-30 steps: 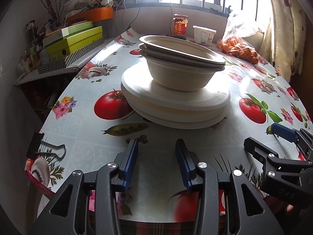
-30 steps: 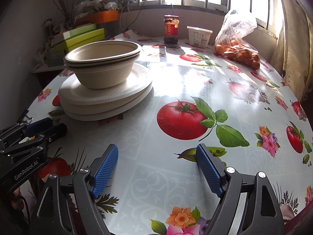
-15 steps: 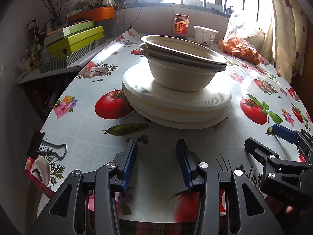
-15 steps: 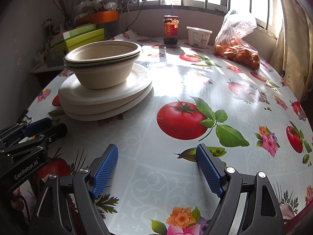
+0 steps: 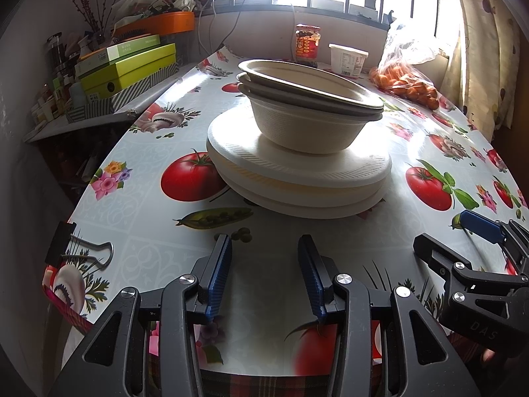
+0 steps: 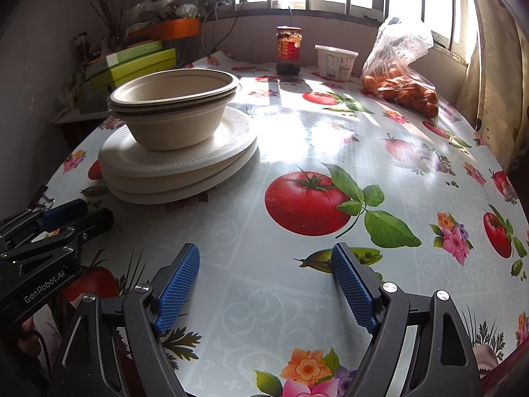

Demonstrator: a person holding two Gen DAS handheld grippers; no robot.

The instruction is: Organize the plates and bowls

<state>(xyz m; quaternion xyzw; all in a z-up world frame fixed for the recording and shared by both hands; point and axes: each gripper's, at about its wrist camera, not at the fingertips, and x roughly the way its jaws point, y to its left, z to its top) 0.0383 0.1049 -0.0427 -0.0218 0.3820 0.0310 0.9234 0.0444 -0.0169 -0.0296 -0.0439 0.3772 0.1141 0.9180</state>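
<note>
A few nested beige bowls (image 5: 307, 112) stand on a stack of white plates (image 5: 297, 182) in the middle of the table; the same bowls (image 6: 175, 112) and plates (image 6: 178, 168) show at the left in the right wrist view. My left gripper (image 5: 264, 248) is open and empty, a little short of the plates near the table's front edge. My right gripper (image 6: 264, 258) is open wider and empty, to the right of the stack. Each gripper shows in the other's view, the right (image 5: 476, 231) and the left (image 6: 66, 211).
The table has a tomato-print cloth (image 6: 307, 198). A red jar (image 6: 288, 49), a white tub (image 6: 335, 61) and a bag of oranges (image 6: 400, 82) stand at the far edge. Green boxes (image 5: 129, 69) lie on a side shelf. A binder clip (image 5: 76, 248) is at the front left.
The left gripper has drifted slightly; the stack sits a touch lower and nearer in its view. The right gripper has not moved.
</note>
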